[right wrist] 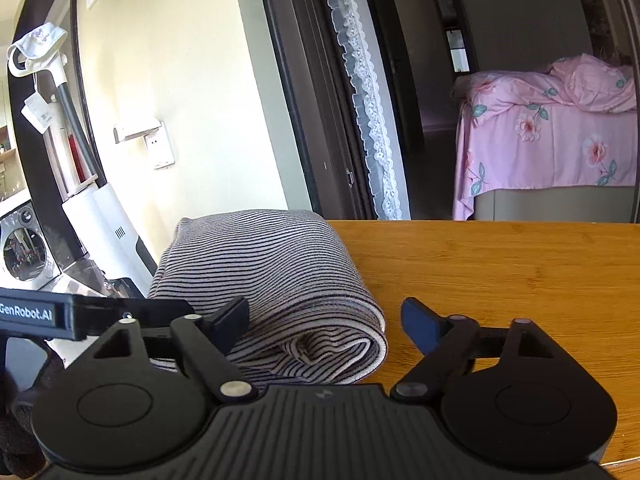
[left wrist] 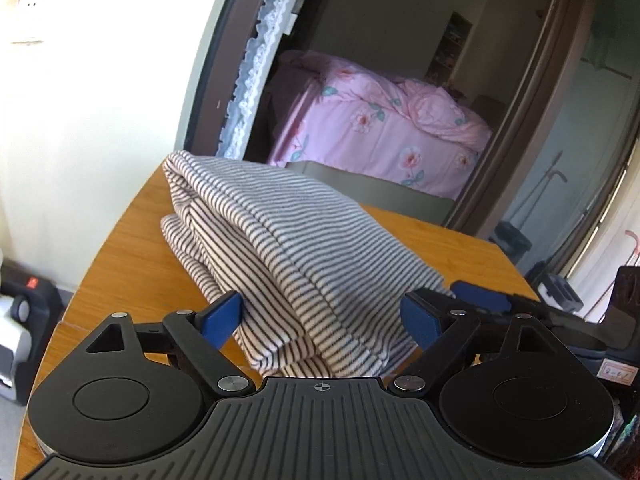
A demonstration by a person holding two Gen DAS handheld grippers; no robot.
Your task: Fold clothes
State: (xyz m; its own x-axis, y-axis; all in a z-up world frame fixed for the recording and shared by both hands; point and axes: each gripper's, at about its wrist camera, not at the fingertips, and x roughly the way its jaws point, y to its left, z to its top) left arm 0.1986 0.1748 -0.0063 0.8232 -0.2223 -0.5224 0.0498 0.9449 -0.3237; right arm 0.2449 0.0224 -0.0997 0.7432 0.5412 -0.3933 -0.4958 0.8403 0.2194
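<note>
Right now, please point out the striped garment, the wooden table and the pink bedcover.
striped garment (left wrist: pixel 280 232): left wrist view, top folded layer.
wooden table (right wrist: pixel 500 272): right wrist view, bare top.
pink bedcover (right wrist: pixel 552 148): right wrist view, hanging side.

This is somebody's home. Past the wooden table (right wrist: pixel 500 272) a doorway with a lace curtain (right wrist: pixel 360 80) opens onto a bedroom, its bed (right wrist: pixel 552 140) under a pink flowered quilt. A washing machine (right wrist: pixel 24 248) stands off to the left.

Your views show bright daylight overexposing the wall (left wrist: pixel 80 80); the doorway interior (left wrist: pixel 400 20) lies dim, with edges bowed by fisheye.
</note>
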